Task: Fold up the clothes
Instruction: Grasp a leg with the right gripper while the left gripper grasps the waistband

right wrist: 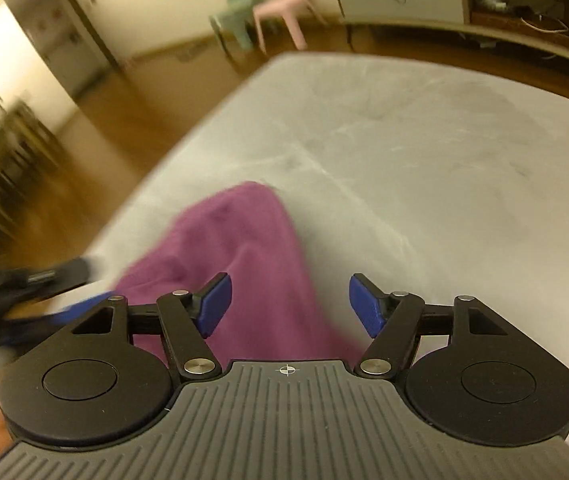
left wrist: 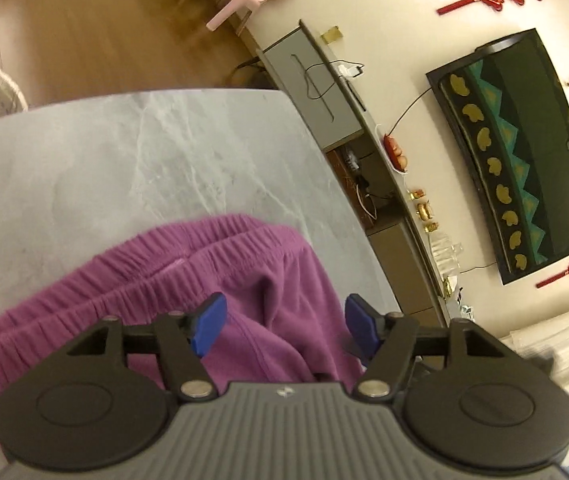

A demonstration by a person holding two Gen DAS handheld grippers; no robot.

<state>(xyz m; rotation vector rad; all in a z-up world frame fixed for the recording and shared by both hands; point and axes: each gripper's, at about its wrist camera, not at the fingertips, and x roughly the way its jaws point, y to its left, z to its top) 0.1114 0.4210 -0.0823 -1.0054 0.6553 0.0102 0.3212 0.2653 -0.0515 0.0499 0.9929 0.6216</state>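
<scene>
1. Garment: 1 purple fleece-like piece with a gathered elastic waistband, probably trousers. It lies on the grey marble-patterned table, near the table's near edge, bunched rather than flat. The right wrist view shows 1 rounded lobe of it reaching out over the table top; that view is motion-blurred.

2. Left tongs: spread wide, nothing between the blue pads, held just above the cloth beside the waistband.

3. Right tongs: also spread, gripping nothing, poised over the purple lobe. The dark blurred shape at the left edge of the right view is likely the left tool; not certain.

4. Handling (judgement): light, soft, limp. It will drape and sag from any single pinch point and hold no shape. The napped surface looks grippy, not slippery. Not fragile.

5. Grip points (judgement): the waistband is the thickest, firmest band, so the pads should hold best there, 1 pinch toward each end. A pinch in mid-cloth would likely lift only 1 layer.

6. Stage: creased and uneven; fits either a garment being laid out or one partly doubled over. Cannot settle which.
</scene>
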